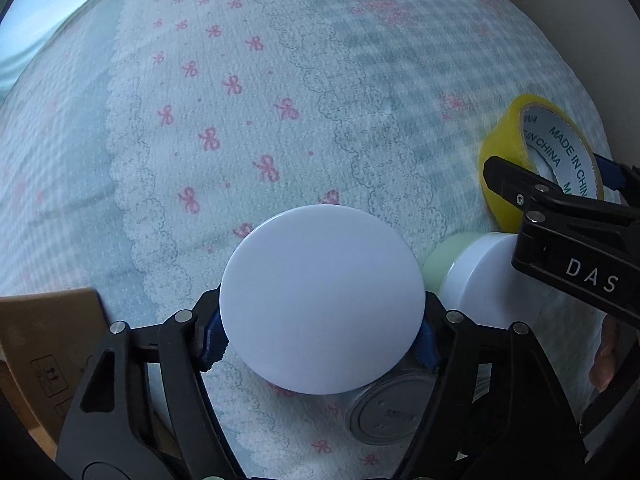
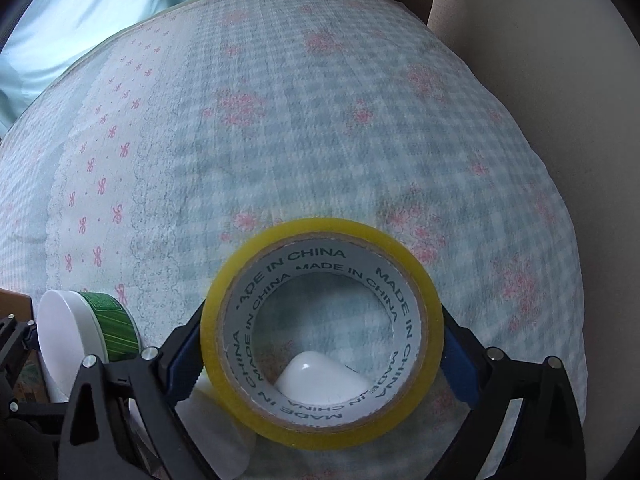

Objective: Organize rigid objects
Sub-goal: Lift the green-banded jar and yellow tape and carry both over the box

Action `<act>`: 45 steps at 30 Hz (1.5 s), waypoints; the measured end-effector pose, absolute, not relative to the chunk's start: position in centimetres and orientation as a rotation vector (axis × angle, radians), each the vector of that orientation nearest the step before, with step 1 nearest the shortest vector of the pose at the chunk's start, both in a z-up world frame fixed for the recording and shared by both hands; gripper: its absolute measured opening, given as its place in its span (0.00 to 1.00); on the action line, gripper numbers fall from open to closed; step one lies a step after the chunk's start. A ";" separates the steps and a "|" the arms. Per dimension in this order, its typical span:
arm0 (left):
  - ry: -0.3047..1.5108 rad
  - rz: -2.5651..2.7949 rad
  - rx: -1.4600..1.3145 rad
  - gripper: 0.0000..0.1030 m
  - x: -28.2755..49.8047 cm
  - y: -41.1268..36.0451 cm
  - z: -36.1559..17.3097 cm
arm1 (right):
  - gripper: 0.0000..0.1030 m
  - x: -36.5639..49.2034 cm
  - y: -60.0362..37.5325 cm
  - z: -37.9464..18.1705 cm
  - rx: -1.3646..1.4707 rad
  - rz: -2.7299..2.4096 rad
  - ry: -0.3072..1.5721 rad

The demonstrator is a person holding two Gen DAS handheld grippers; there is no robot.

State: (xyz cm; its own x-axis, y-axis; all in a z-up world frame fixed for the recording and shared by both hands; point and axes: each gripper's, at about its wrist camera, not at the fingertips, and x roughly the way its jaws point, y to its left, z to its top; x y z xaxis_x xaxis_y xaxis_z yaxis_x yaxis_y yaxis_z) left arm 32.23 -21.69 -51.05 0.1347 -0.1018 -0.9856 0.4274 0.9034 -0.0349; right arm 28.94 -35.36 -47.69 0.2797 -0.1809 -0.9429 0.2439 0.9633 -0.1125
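Note:
My left gripper [image 1: 322, 330] is shut on a round jar with a white lid [image 1: 322, 300], held above the patterned cloth; the right wrist view shows this jar [image 2: 80, 330] with a green label at the lower left. My right gripper [image 2: 322, 344] is shut on a yellow tape roll [image 2: 322, 236] marked MADE IN CHINA, held upright. In the left wrist view the tape roll [image 1: 504, 152] and the right gripper sit at the right edge. A white object [image 2: 320, 380] shows through the roll's hole.
A pale green jar with a white lid [image 1: 480, 276] lies right of the held jar. A metal tin lid [image 1: 384, 408] lies below it. A cardboard box [image 1: 44, 340] stands at the lower left. The blue checked cloth [image 2: 320, 140] with pink bows covers the surface.

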 end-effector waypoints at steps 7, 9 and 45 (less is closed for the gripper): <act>1.379 -0.381 0.259 0.67 32.6 -21.0 -50.6 | 0.94 29.0 -35.4 -47.8 0.056 -0.279 1.259; 1.368 -0.381 0.265 0.67 32.4 -20.9 -49.8 | 0.94 29.0 -35.4 -47.7 0.056 -0.276 1.260; 1.091 -0.361 0.083 0.67 22.4 -10.9 -19.7 | 0.94 17.7 -27.0 -17.9 0.054 -0.112 1.022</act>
State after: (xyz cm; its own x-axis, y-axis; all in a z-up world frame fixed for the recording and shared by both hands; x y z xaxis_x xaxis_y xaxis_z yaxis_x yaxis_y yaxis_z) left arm 22.36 -10.92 -19.69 0.4096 -0.2459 -0.8785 0.3270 0.9386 -0.1103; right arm 17.68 -26.99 -17.91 0.5165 -0.0678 -0.8536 0.1183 0.9930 -0.0073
